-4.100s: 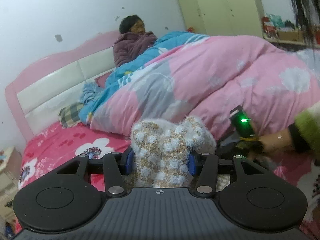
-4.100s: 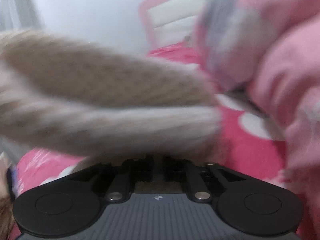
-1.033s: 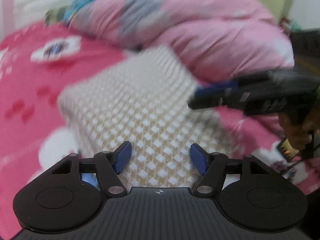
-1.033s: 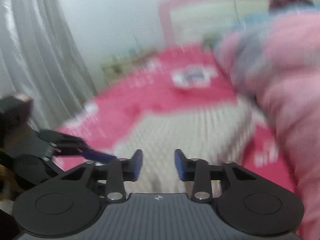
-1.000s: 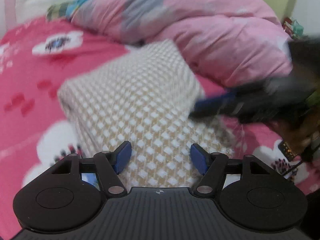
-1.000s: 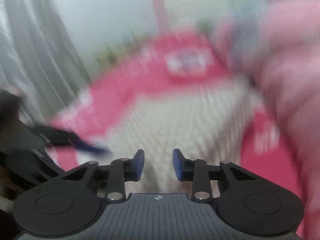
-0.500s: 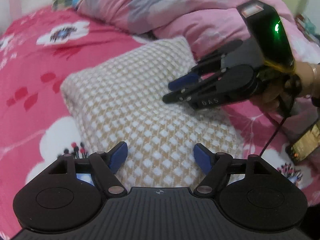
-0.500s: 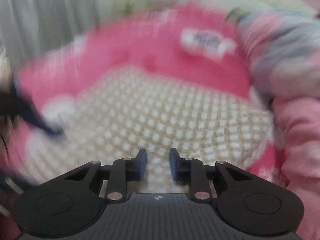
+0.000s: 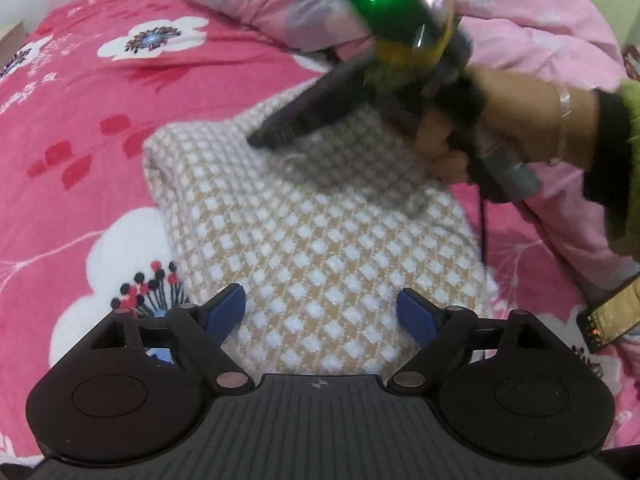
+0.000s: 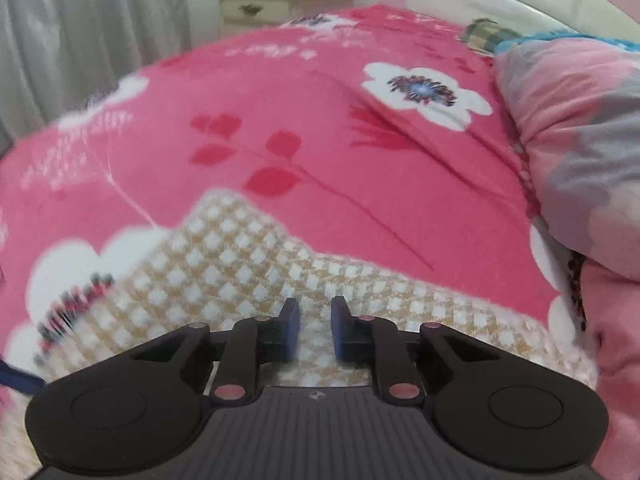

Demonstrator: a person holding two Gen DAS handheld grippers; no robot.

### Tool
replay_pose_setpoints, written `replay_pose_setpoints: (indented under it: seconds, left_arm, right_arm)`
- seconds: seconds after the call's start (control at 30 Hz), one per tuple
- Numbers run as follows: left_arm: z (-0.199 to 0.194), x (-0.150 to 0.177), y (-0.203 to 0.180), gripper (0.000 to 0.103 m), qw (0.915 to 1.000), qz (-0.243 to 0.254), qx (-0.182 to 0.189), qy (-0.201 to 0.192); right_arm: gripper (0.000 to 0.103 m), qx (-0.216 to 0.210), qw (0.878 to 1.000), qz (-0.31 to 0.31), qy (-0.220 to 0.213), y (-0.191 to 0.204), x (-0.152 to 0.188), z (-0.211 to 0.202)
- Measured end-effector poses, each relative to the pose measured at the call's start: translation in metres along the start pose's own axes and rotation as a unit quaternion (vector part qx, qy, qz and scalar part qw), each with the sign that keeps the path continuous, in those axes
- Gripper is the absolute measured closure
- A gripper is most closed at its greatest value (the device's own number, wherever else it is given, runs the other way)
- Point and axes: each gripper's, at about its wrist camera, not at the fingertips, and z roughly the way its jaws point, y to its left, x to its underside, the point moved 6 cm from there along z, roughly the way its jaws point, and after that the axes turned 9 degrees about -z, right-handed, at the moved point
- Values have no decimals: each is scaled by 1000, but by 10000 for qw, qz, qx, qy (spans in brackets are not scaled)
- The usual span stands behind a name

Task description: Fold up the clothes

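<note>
- Left gripper [image 9: 322, 306]: blue pads spread wide, having just been opening; nothing pinched. The folded beige-and-white checked knit garment [image 9: 312, 232] lies flat under and ahead of the fingers, its near edge between them, pads clear of the cloth on both sides.
- Garment's long axis runs away from the left fingers, up and slightly left in the left wrist view; it rests on the pink flower-print bedsheet [image 9: 80, 128].
- Right gripper [image 10: 313, 332]: jaws nearly together, having just been closing, with a narrow gap showing; no cloth visibly caught (contact below the tips cannot be told). Garment lies under and just beyond its tips, far edge a little ahead.
- Seen from the left, the right gripper sits over the garment's far end, tips pointing down-left at the far-left corner; the person's hand [image 9: 472, 128] grips its handle.
- Judgement: right hand is nearer the far edge, so any smoothing or final fold starts there.
- Beyond: rumpled pink quilt [image 9: 500, 20], touching the garment's far side.
</note>
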Motion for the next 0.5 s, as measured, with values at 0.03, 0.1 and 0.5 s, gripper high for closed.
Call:
replay_pose_setpoints:
  seconds: [0.03, 0.1, 0.5]
  left_arm:
    - [0, 0, 0, 16, 10000, -1, -8, 2]
    - [2, 0, 1, 14, 10000, -72, -21, 36]
    - [-2, 0, 0, 13, 9994, -228, -219, 127]
  right_arm:
    - [83, -158, 9997, 126, -157, 2, -9, -6]
    - [83, -414, 9978, 301, -430, 9, -29, -13]
    - [83, -899, 9909, 923, -386, 18, -47, 20]
